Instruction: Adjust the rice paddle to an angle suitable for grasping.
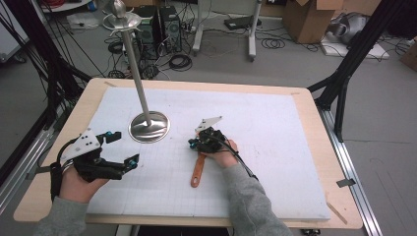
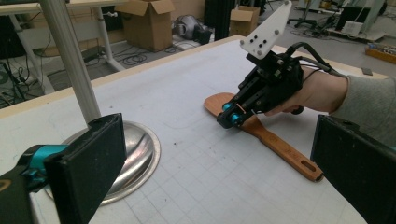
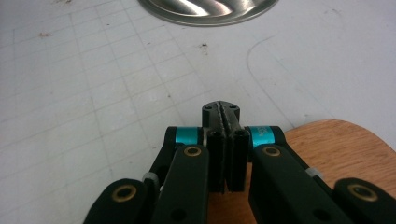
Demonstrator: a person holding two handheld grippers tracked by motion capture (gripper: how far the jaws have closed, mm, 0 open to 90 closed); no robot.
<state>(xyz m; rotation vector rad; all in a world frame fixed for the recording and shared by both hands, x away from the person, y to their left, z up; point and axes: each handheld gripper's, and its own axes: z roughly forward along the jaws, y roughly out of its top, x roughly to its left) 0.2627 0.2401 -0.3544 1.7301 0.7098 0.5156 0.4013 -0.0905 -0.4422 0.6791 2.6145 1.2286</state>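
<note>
the wooden spatula (image 1: 197,169) lies flat on the white gridded table (image 1: 275,147), near the steel stand base (image 1: 149,127). the right hand-held gripper (image 1: 193,143) rests over its blade, jaws pressed together. the left hand-held gripper (image 1: 124,149) hovers with jaws wide apart. no readable writing.

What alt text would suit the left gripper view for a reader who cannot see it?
The right gripper, held in a hand, presses on a wooden spatula lying flat on the white mat. In the foreground the left gripper jaws stand wide open beside a steel stand.
</note>
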